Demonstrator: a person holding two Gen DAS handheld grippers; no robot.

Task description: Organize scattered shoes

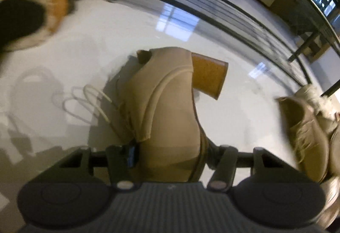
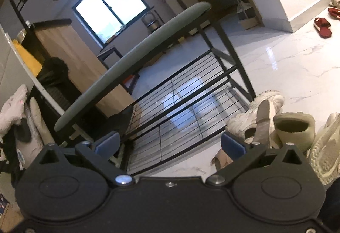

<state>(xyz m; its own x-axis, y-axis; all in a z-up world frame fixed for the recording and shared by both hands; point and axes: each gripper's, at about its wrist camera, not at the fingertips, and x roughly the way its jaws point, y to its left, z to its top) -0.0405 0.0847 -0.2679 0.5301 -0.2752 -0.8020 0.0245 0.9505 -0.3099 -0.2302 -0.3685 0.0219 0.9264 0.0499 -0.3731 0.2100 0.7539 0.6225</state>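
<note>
Left claw (image 1: 170,152) clamps a tan suede lace-up boot with wooden block heel (image 1: 170,92); right claw (image 2: 170,144) stands wide, empty, before a black wire shoe rack (image 2: 187,92).

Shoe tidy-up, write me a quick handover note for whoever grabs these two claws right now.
Left claw: shut on a tan heeled boot, lifted above the white floor; its laces hang loose.
Right claw: open, empty, pointing at the black wire shoe rack.
Rack shelves in view hold no shoes.
Still loose: a heap of pale sneakers and an olive clog on the floor beside the rack, red slippers farther off by the wall, a fur-lined slipper and a tan lace-up shoe near the boot.
Left to do: shelve the boot, then the rest.
</note>
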